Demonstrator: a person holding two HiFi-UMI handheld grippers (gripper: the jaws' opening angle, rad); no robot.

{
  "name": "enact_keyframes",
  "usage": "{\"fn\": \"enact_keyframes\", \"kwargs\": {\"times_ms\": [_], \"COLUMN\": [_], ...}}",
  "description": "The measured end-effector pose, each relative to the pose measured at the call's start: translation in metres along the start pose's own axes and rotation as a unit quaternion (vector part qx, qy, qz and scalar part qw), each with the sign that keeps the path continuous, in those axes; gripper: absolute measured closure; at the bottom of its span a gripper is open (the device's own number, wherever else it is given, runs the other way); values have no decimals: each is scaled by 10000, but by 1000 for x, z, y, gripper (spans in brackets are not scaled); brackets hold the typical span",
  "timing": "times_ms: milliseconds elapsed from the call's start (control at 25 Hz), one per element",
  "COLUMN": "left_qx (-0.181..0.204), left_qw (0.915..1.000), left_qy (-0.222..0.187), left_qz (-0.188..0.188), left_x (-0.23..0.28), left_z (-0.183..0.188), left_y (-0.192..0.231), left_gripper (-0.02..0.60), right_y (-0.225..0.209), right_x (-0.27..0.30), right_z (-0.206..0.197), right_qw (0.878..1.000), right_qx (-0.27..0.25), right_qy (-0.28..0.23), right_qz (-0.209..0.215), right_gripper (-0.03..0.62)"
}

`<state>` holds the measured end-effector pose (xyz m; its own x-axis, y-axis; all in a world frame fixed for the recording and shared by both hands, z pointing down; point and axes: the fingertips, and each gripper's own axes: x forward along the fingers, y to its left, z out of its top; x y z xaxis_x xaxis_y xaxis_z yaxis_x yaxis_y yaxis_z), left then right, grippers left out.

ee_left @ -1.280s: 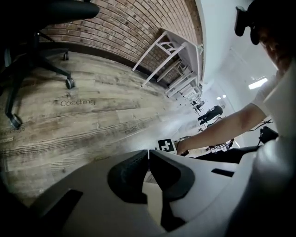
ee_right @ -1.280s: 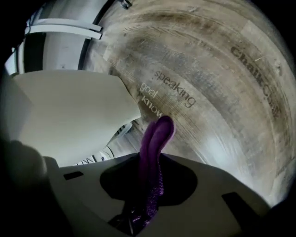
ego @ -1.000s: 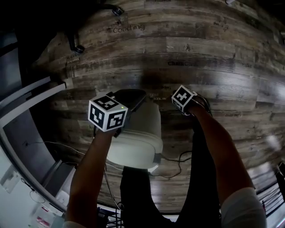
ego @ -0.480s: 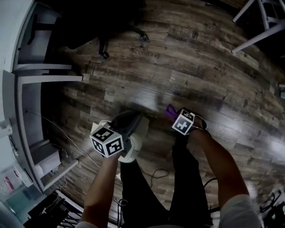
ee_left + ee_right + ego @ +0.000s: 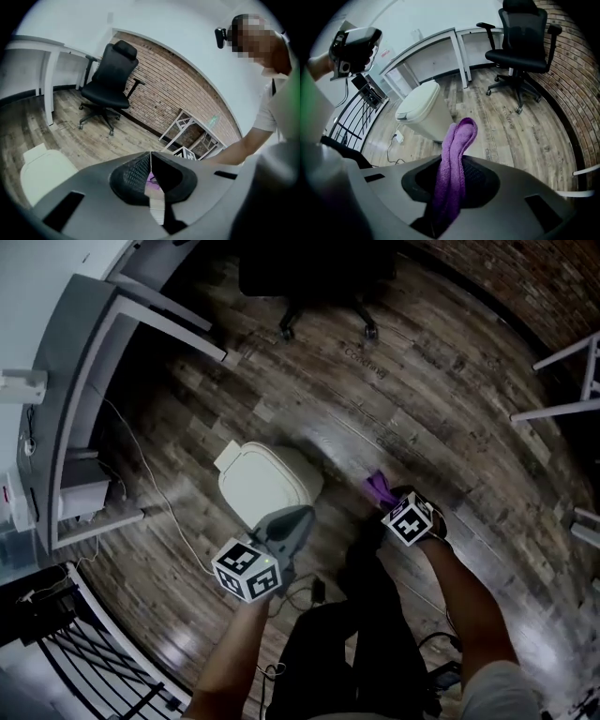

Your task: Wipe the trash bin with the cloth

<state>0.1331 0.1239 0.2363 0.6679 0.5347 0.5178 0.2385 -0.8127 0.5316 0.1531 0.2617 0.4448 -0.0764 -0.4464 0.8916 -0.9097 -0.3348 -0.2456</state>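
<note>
Two handheld claws hang over a floor of worn, grey-brown wooden planks [image 5: 441, 418]. The right claw [image 5: 390, 499] is clenched on a purple terry cloth [image 5: 458, 150], whose soft, looped nap is folded into a thick strip. It rises from between the ribbed black pads and curls over at its rounded top. The left claw [image 5: 151, 164] is clenched on nothing, its textured pads meeting along a thin seam. A cream plastic trash bin [image 5: 267, 482] stands upright on the planks, with smooth walls, rounded corners and a domed lid that is shut. It is just ahead of the left claw and to its left, while the cloth is near its right side but apart from it. A thin cable [image 5: 141, 474] trails over the floor on the bin's left, toward the straight legs of a white desk [image 5: 117, 310]. Bare planks stretch to the bin's right and beyond it, as far as a black mesh-backed office chair [image 5: 110, 79] on castors. Behind the chair runs a rough red-brown brick wall [image 5: 178, 93].
</note>
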Motion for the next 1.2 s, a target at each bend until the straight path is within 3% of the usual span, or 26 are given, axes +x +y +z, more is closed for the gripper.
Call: {"fn": "enact_keyframes", "kwargs": {"times_ms": [240,600,920,1080,1200], "left_qx": [-530,-1142,-1567,-1668,-1610], "left_qw": [9949,9729,9445,9366,9356], "left_qy": [-611,-1303,-1799,-1997,-2103], "left_qz": [602,1532,2257,2347,2334], "left_x": [-67,-164,-150,-124,-100], "left_z": [-70,-152,-205,-229,-251], "left_y": [-9,-31,-13,-8,4], "left_gripper": [574,574,574,574,574], "right_y": [41,102,104,93,82], "right_x": [-6,-28,13,31,52], "right_z": [1,20,19,12,10], "right_qw": [9982,9929,9921,9903,9877], "right_qx": [-584,-922,-966,-1023,-983], "right_qy": [-50,-465,-598,-731,-938], "right_qz": [-157,-598,-537,-595,-777], "right_gripper": [499,500,500,499,500]}}
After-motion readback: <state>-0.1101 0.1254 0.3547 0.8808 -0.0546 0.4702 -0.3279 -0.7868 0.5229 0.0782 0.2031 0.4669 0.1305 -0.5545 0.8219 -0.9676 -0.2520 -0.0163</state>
